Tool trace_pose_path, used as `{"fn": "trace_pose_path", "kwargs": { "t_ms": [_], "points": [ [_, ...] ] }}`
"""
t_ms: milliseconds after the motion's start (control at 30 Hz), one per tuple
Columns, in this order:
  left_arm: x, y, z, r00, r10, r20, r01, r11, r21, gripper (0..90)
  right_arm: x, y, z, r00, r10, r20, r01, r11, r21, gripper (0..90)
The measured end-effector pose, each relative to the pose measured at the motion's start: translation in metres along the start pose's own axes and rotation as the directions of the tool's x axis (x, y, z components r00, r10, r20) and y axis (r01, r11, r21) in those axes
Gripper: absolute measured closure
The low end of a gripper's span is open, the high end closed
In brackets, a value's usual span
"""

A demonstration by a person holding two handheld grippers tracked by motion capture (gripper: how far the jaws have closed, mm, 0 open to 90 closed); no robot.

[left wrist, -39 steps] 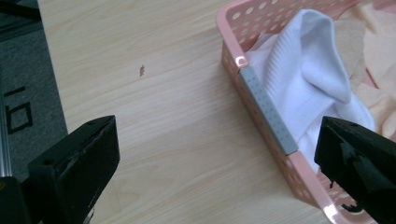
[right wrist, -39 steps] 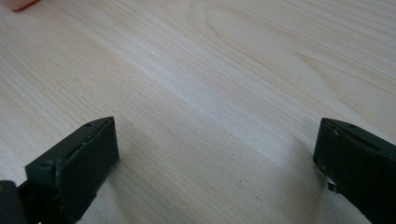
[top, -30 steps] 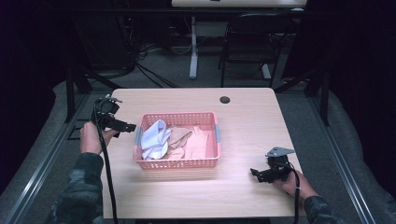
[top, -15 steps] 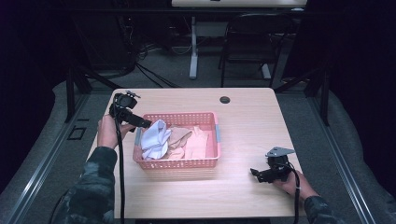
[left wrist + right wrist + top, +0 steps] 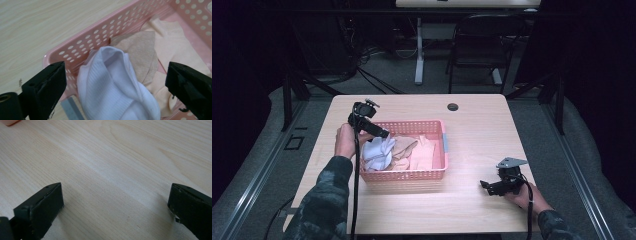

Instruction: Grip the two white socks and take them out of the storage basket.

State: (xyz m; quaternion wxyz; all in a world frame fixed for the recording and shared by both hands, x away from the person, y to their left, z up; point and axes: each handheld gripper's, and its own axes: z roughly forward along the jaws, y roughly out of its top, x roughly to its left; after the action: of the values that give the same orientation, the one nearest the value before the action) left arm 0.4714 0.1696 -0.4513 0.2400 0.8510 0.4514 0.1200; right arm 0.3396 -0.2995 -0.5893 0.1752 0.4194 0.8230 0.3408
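Observation:
A pink perforated basket (image 5: 432, 172) stands in the middle of the wooden table. Inside it lie a bunched white sock (image 5: 378, 151) at the left and beige and cream cloths (image 5: 417, 152) beside it. My left gripper (image 5: 384, 134) hangs open over the basket's left end, just above the white sock (image 5: 112, 85), which lies between its spread jaws without being held. The basket wall (image 5: 100, 37) and a tan cloth (image 5: 142, 50) show behind the sock. My right gripper (image 5: 484, 186) rests open near the table's front right, over bare wood (image 5: 112, 170).
A dark round grommet (image 5: 453, 106) sits near the table's far edge. A grey handle (image 5: 445, 142) is on the basket's right end. Behind the table stand a chair (image 5: 482, 45) and desk legs, with cables on the floor.
My left gripper has moved right from the table's left edge to above the basket's left end. The right gripper has stayed put.

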Motion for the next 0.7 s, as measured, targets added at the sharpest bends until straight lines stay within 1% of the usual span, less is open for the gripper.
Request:
{"fn": "trace_pose_path", "kwargs": {
  "t_ms": [33, 67, 133, 167, 200, 233, 300, 333, 433, 533, 600, 633, 667, 700],
  "points": [
    [0.0, 0.0, 0.0, 1.0, 0.0, 0.0, 0.0, 1.0, 0.0, 4.8, 0.0, 0.0, 0.0, 1.0, 0.0, 0.0, 0.0, 1.0, 0.0, 0.0],
    [-0.001, 0.002, 0.006, 1.0, -0.004, 0.005, 0.004, 1.0, 0.008, 5.4, 0.0, 0.0, 0.0, 1.0, 0.0, 0.0, 0.0, 1.0, 0.0, 0.0],
    [-0.002, 0.002, 0.009, 1.0, -0.005, 0.009, 0.005, 0.9999, 0.013, 7.3, 0.0, 0.0, 0.0, 1.0, -0.003, 0.001, 0.003, 1.0, 0.003, 0.0],
    [-0.003, 0.004, 0.014, 1.0, -0.003, 0.006, 0.003, 0.9997, 0.026, 8.1, 0.0, 0.0, 0.0, 1.0, 0.0, 0.0, 0.0, 1.0, 0.0, 0.0],
    [-0.003, 0.004, 0.014, 1.0, -0.003, 0.006, 0.003, 0.9997, 0.026, 9.0, 0.0, 0.0, 0.0, 1.0, -0.002, 0.0, 0.002, 1.0, 0.002, 0.0],
    [-0.004, 0.005, 0.018, 1.0, -0.002, 0.006, 0.002, 0.9995, 0.032, 10.2, 0.0, 0.0, 0.0, 1.0, 0.0, 0.0, 0.0, 1.0, 0.0, 0.0],
    [-0.005, 0.006, 0.02, 1.0, -0.001, 0.003, 0.001, 0.9993, 0.039, 12.9, 0.0, 0.0, 0.0, 1.0, -0.002, 0.0, 0.002, 1.0, 0.003, 0.0],
    [-0.005, 0.007, 0.024, 1.0, -0.002, -0.003, 0.002, 0.9989, 0.046, 14.8, 0.0, 0.0, 0.0, 1.0, 0.0, 0.0, 0.0, 1.0, 0.0, 0.0],
    [-0.005, 0.007, 0.028, 1.0, -0.005, -0.007, 0.005, 0.9985, 0.054, 15.7, 0.0, 0.0, 0.0, 1.0, 0.0, 0.0, 0.0, 1.0, 0.0, 0.0],
    [-0.004, 0.006, 0.037, 0.9998, -0.018, -0.013, 0.019, 0.9972, 0.072, 18.1, 0.0, 0.0, 0.0, 1.0, 0.0, 0.0, 0.0, 1.0, 0.0, 0.0],
    [-0.003, 0.005, 0.039, 0.9997, -0.022, -0.013, 0.022, 0.9967, 0.078, 18.9, 0.0, 0.0, 0.0, 1.0, 0.0, 0.0, 0.0, 1.0, 0.0, 0.0],
    [-0.002, 0.005, 0.043, 0.9995, -0.027, -0.018, 0.028, 0.9959, 0.086, 21.1, 0.0, 0.0, 0.0, 1.0, 0.0, 0.0, 0.0, 1.0, 0.0, 0.0],
    [-0.002, 0.005, 0.043, 0.9995, -0.027, -0.018, 0.028, 0.9959, 0.086, 22.9, 0.0, 0.0, 0.0, 1.0, 0.0, 0.0, 0.0, 1.0, 0.0, 0.0],
    [-0.001, 0.004, 0.044, 0.9993, -0.032, -0.017, 0.033, 0.9955, 0.089, 22.9, 0.0, 0.0, 0.0, 1.0, 0.0, 0.0, 0.0, 1.0, 0.0, 0.0]
  ]
}}
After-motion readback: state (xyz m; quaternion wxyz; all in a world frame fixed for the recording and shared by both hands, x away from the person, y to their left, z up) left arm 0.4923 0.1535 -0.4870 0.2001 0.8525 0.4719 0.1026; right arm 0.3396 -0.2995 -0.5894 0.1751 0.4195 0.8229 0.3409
